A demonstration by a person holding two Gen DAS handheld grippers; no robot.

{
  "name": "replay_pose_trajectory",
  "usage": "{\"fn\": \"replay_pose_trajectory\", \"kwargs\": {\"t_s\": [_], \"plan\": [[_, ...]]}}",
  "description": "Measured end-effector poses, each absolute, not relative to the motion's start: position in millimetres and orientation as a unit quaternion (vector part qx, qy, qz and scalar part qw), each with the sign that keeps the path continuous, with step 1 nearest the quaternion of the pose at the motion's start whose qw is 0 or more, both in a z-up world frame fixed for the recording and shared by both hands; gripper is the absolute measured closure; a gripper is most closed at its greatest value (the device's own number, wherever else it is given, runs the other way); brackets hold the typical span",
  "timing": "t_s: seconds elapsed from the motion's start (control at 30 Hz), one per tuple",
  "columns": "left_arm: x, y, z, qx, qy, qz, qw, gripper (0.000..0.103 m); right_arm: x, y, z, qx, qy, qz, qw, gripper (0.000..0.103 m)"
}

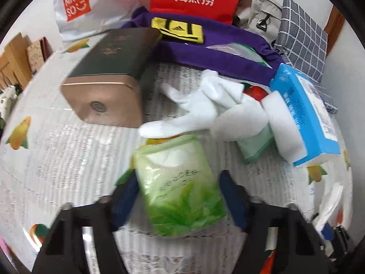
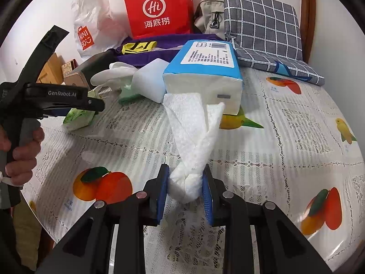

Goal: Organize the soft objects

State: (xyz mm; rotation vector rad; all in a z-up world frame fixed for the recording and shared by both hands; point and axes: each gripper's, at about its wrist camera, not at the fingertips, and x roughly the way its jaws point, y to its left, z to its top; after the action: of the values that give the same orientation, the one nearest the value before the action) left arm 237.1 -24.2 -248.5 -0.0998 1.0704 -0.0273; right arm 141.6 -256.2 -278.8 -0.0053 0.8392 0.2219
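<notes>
Pinching a crumpled white tissue (image 2: 186,186), the right tongs (image 2: 185,190) are clenched on its wad; the sheet runs lengthwise away from them, up to the blue tissue pack (image 2: 205,73) lying on the tabletop (image 2: 285,141). Left tongs (image 1: 179,196) straddle a green tissue packet (image 1: 178,187) lying flat on the tabletop, long axis pointing away and slightly left toward a white glove (image 1: 200,111); whether their pads touch it I cannot tell.

Green tissue pack (image 1: 180,187) lies tilted; white tissue (image 2: 191,146) hangs twisted.
</notes>
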Motion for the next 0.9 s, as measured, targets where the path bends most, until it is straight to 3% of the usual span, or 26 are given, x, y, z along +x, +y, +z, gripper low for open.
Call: {"fn": "replay_pose_trajectory", "kwargs": {"t_s": [0.9], "plan": [[191.4, 21.6, -222.6, -0.078, 0.482, -0.081, 0.869, 0.048, 134.3, -250.1, -257.3, 0.006, 0.431, 0.091, 0.898, 0.075]]}}
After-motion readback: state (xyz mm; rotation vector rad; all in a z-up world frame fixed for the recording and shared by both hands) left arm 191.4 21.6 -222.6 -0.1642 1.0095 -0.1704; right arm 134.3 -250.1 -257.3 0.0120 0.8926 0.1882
